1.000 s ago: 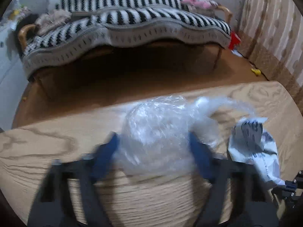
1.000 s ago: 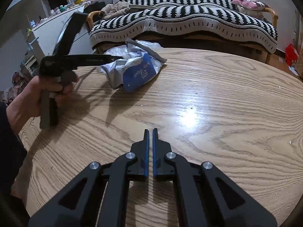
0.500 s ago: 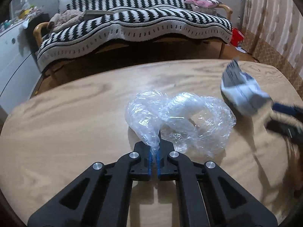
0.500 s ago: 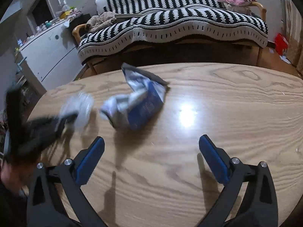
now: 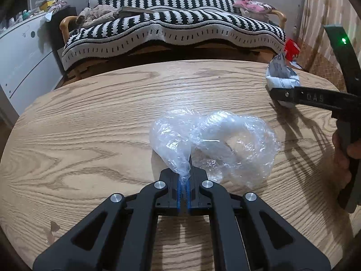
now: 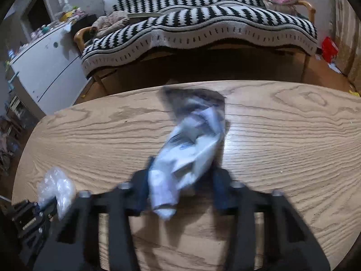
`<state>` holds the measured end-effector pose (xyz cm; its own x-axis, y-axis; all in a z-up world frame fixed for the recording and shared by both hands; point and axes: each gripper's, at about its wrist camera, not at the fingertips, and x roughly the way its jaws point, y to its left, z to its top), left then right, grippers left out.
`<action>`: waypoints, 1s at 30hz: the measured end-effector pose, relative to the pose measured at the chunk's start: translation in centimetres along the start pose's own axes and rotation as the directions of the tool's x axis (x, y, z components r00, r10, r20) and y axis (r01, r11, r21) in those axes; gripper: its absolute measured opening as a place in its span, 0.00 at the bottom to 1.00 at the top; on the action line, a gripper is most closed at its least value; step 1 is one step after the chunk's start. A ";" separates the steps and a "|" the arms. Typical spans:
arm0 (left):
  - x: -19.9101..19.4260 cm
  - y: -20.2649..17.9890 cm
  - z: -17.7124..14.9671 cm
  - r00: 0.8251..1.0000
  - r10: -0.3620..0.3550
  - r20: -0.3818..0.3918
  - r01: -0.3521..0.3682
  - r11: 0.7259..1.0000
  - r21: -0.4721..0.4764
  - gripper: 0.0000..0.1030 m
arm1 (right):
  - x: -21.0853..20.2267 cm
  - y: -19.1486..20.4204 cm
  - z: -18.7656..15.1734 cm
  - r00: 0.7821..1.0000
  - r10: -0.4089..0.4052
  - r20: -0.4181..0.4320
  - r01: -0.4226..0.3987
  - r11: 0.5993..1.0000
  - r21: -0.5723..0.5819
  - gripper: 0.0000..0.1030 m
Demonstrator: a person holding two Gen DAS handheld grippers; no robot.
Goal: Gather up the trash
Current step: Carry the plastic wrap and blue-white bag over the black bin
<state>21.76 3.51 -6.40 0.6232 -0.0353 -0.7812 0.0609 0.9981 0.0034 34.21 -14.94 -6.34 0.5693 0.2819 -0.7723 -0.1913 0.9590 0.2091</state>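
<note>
Both hands were on trash, mid-bench, with bare wood all round.

My left gripper (image 5: 185,186) had its fingers pinched tight on a twisted corner of the clear plastic bag (image 5: 216,144), the rest of it billowing on the bench (image 5: 90,122) just ahead, well back from the far edge. My right gripper (image 6: 180,187) was closing, its blurred blue fingers (image 6: 220,187) narrowing around the near end of the crumpled blue-and-white wrapper (image 6: 191,149); I couldn't tell whether they pressed it yet. The wrapper stretched away toward the far rim, its tip close to the edge. Wide open wood lay left of the bag and right of the wrapper; beyond the rim stood the striped sofa (image 5: 176,27).
</note>
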 end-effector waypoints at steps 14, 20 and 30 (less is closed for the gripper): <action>-3.0 -2.0 0.3 1.000 -0.025 0.013 0.025 1.000 -0.007 0.01 | -11.1 -1.8 -5.7 0.992 -0.096 0.076 0.104 0.989 -0.108 0.25; -8.4 -8.3 0.3 0.994 -0.089 0.069 0.085 0.994 0.063 0.01 | -21.1 -5.7 -10.7 0.977 -0.170 0.133 0.183 0.979 -0.094 0.25; -16.9 -25.5 -3.1 0.938 -0.324 0.120 0.273 0.909 0.315 0.01 | -35.3 -18.6 -23.9 0.906 -0.398 0.143 0.383 0.916 0.122 0.25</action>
<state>7.29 -21.16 4.78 0.6591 -0.3623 -0.6590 0.4711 0.8820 -0.0138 -1.45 -43.44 2.71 0.7066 -0.1224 -0.6969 0.1406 0.9896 -0.0313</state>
